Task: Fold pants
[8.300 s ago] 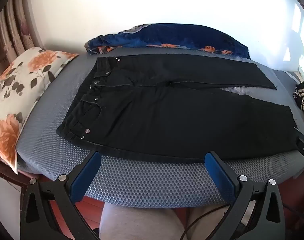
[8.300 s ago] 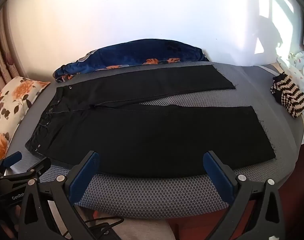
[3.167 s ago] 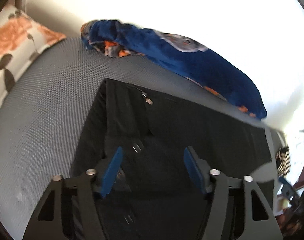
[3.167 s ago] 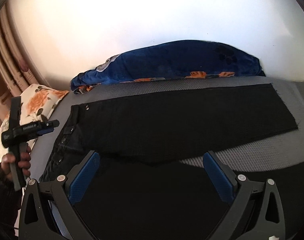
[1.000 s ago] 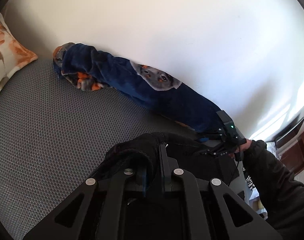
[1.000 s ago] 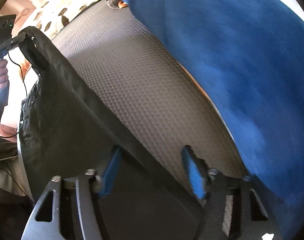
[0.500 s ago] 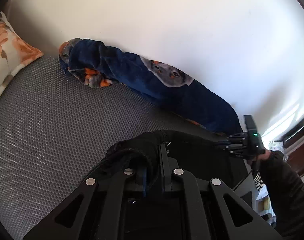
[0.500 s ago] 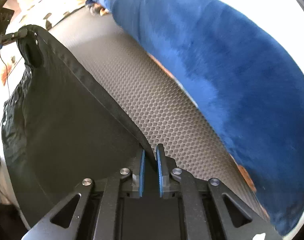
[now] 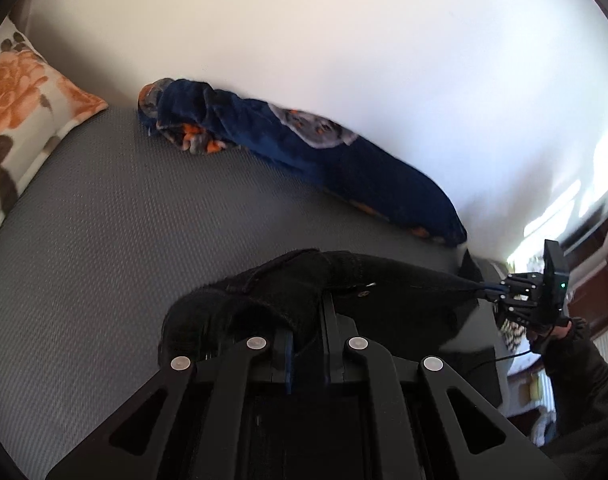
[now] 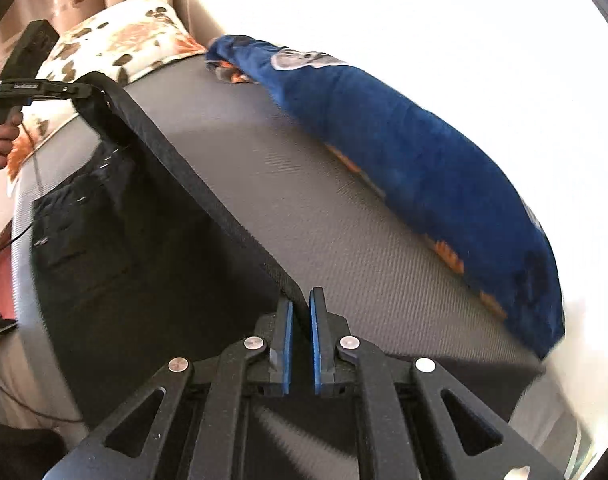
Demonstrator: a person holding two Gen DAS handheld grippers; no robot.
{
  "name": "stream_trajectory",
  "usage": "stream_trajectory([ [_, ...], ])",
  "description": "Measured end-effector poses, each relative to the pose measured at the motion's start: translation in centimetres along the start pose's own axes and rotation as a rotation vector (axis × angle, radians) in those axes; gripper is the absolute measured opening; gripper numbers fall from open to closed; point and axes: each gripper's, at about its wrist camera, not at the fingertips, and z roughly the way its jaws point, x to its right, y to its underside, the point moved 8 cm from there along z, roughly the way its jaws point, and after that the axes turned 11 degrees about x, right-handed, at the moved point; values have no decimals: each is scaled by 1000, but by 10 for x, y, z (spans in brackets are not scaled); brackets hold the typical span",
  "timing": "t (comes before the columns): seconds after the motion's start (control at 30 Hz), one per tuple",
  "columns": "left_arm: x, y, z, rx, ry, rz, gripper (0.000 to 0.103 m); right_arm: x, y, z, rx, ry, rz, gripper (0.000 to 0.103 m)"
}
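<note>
The black pants [image 10: 152, 248] are hanging partly lifted above the grey mesh mattress [image 10: 343, 216], one edge stretched taut in a straight line between the two grippers while the rest is draping down onto the near side of the bed. The left gripper [image 9: 307, 320] is clamping the bunched waistband end, its blue-padded fingers pressed together on thick folds of cloth; in the right wrist view it is showing at the far left, held level by a bare hand [image 10: 2, 138] wrapped around its handle. The right gripper [image 10: 300, 312] is pinching the leg end of the same edge, fingers closed on a thin fold; in the left wrist view it is appearing at the far right, pointing back along the fabric, gripped by a dark-sleeved arm. A rolled blue blanket [image 9: 304, 152] is lying along the white wall [image 9: 343, 40] beyond the pants, well apart from them. A floral pillow [image 10: 116, 44] is resting at the head of the mattress.
</note>
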Motion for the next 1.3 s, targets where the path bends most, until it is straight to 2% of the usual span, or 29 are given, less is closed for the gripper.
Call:
stream_trajectory([
  [0.1, 1, 25, -17, -38, -22, 42, 11, -24, 21, -17, -14, 6, 6, 6],
  [0.23, -7, 68, -33, -93, -44, 37, 12, -55, 59, -30, -41, -30, 43, 5],
  [0.4, -22, 118, -39, -164, -73, 26, 13, -90, 104, -27, -93, -64, 89, 5],
  [0.53, -37, 156, -34, -237, -131, 45, 13, -111, 134, -23, -124, -92, 117, 5],
  [0.63, -40, 167, -34, -240, -158, 71, 14, -121, 148, -17, -149, -102, 124, 5],
  [0.7, -43, 168, -35, -244, -193, 101, 22, -128, 154, -13, -157, -106, 125, 5],
  [0.83, -43, 172, -40, -243, -204, 105, 24, -140, 167, -3, -188, -93, 118, 6],
  [0.87, -42, 174, -45, -241, -213, 110, 30, -141, 169, 0, -188, -85, 114, 6],
  [0.9, -43, 175, -49, -241, -225, 112, 42, -142, 169, 1, -187, -79, 116, 6],
  [0.93, -45, 175, -55, -236, -240, 106, 48, -142, 169, 1, -185, -76, 128, 7],
  [0.97, -47, 175, -60, -231, -235, 97, 56, -142, 169, 1, -185, -77, 139, 7],
  [1.03, -53, 175, -73, -216, -246, 69, 66, -144, 168, 1, -180, -72, 147, 8],
  [1.1, -61, 176, -82, -209, -263, 8, 67, -146, 167, 1, -179, -62, 136, 8],
  [1.23, -59, 182, -104, -164, -178, -211, 67, -154, 168, -1, -169, -44, 126, 10],
  [1.3, -52, 183, -106, -151, -146, -270, 67, -155, 168, -2, -163, -47, 136, 10],
])
